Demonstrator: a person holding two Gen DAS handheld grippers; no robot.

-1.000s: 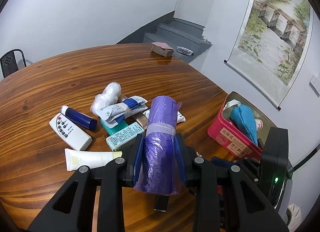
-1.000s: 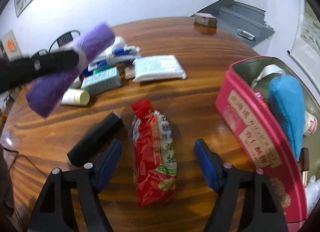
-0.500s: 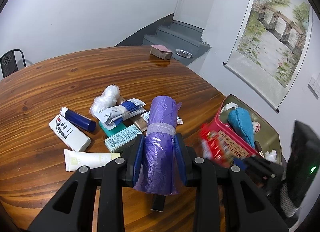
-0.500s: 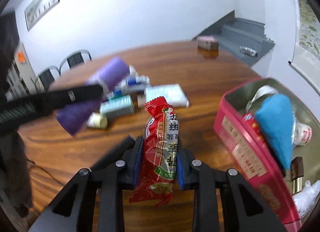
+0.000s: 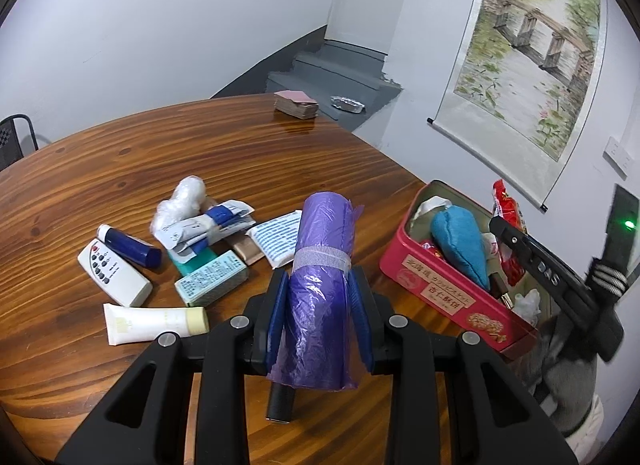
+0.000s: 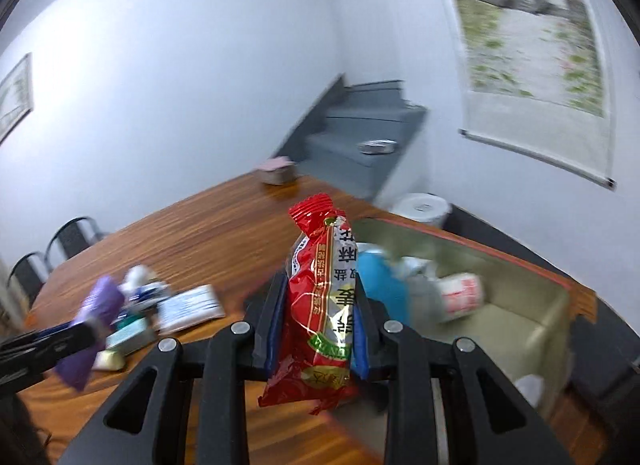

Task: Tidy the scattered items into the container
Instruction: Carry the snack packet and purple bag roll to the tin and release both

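My left gripper [image 5: 320,317] is shut on a purple roll of bags [image 5: 320,265] and holds it above the table, left of the red tin [image 5: 448,293]. My right gripper [image 6: 318,317] is shut on a red snack packet [image 6: 324,297] and holds it over the open tin [image 6: 532,321]; it also shows in the left wrist view [image 5: 506,209] above the tin's far side. The tin holds a blue pouch [image 5: 460,241] and small items. Scattered items lie on the table: a remote [image 5: 114,273], a blue tube [image 5: 130,251], a white tube [image 5: 154,321], a green box [image 5: 210,277].
A black cylinder [image 5: 280,401] lies on the round wooden table [image 5: 120,169] under the left gripper. A white packet [image 5: 276,241] and a plastic wad [image 5: 180,205] lie in the pile. A card stack [image 5: 296,105] sits at the far edge. Chairs [image 6: 68,241] stand beyond the table.
My right gripper closed on the red snack packet, lifted it off the table and carried it right, over the tin. The left gripper kept holding the purple roll, almost still.
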